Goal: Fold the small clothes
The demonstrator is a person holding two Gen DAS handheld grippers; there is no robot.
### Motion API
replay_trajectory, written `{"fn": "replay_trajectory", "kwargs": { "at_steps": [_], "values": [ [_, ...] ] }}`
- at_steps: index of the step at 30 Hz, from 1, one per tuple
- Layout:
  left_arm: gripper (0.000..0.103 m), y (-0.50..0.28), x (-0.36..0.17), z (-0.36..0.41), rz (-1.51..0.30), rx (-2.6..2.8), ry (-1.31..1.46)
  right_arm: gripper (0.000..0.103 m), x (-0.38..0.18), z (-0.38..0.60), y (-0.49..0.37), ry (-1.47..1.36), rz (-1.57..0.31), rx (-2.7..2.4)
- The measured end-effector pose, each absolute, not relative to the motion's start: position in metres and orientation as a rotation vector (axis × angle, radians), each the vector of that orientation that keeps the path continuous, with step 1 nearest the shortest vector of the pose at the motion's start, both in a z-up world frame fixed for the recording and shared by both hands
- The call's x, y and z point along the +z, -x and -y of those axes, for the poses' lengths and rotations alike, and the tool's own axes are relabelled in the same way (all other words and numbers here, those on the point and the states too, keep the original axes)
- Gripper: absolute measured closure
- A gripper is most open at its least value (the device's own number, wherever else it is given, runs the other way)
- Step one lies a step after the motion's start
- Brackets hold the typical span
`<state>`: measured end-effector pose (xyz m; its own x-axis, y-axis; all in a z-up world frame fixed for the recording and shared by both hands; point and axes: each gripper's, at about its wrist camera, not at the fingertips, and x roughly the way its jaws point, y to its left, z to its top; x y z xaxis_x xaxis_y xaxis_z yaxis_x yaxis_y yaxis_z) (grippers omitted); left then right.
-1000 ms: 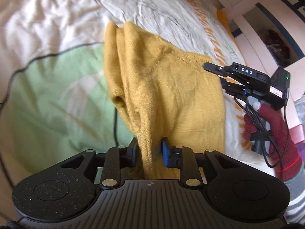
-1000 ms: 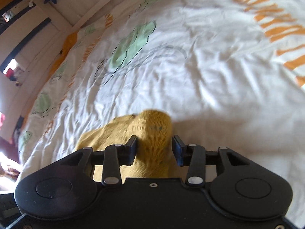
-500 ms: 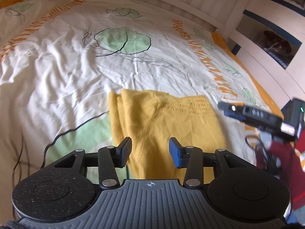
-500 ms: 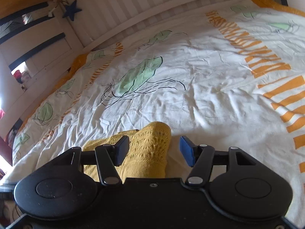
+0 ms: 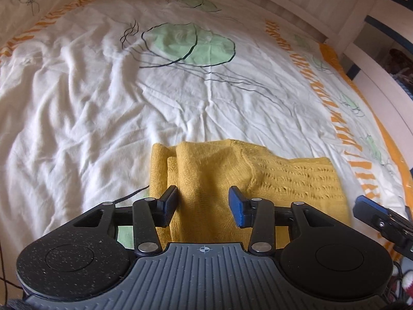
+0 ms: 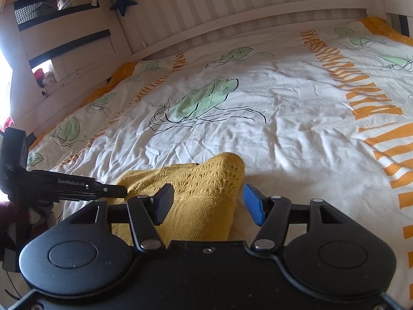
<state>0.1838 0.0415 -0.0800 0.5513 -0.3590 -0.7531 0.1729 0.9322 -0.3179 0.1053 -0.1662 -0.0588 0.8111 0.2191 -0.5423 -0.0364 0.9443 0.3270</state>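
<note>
A mustard-yellow knitted garment [image 5: 232,178] lies folded on the bed cover, also in the right wrist view [image 6: 196,193]. My left gripper [image 5: 204,204] is open above its near edge, jaws apart and holding nothing. My right gripper [image 6: 206,204] is open over the garment's lacy right corner, holding nothing. The right gripper's fingers [image 5: 371,211] show at the right edge of the left wrist view. The left gripper's fingers [image 6: 77,183] show at the left of the right wrist view.
The white bed cover [image 5: 129,103] with green jellyfish prints and orange stripes is wrinkled around the garment. A white slatted bed frame [image 6: 232,7] runs along the far side. Shelves [image 6: 51,38] with a blue star stand at the far left.
Both grippers opened and let go of the garment, which now lies flat on the cover. Both grippers have drawn back and tilted up, showing more of the bed.
</note>
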Motion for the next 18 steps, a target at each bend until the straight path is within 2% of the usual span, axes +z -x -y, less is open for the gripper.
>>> {"fn": "replay_trajectory", "kwargs": {
  "at_steps": [1,2,4,11,14,16,18],
  "values": [
    [0.068,-0.184,-0.082,-0.044,-0.927,-0.287,0.225,0.038,-0.059,0.166,-0.105,-0.310,-0.613,0.138],
    [0.079,-0.184,-0.085,-0.047,-0.922,-0.239,0.221,0.038,-0.059,0.165,-0.105,-0.307,-0.614,0.137],
    [0.079,-0.183,-0.092,-0.056,-0.916,-0.204,0.234,0.038,-0.058,0.164,-0.105,-0.303,-0.613,0.136],
    [0.075,-0.169,-0.092,-0.059,-0.874,-0.217,0.179,0.033,-0.066,0.160,-0.131,-0.269,-0.674,0.068],
    [0.069,-0.168,-0.094,-0.065,-0.875,-0.211,0.204,0.028,-0.091,0.159,-0.151,-0.239,-0.774,0.014],
    [0.064,-0.170,-0.095,-0.066,-0.875,-0.203,0.212,0.018,-0.103,0.162,-0.152,-0.248,-0.764,0.008],
    [0.057,-0.170,-0.094,-0.065,-0.875,-0.199,0.213,0.018,-0.102,0.164,-0.149,-0.258,-0.761,0.005]
  ]
}}
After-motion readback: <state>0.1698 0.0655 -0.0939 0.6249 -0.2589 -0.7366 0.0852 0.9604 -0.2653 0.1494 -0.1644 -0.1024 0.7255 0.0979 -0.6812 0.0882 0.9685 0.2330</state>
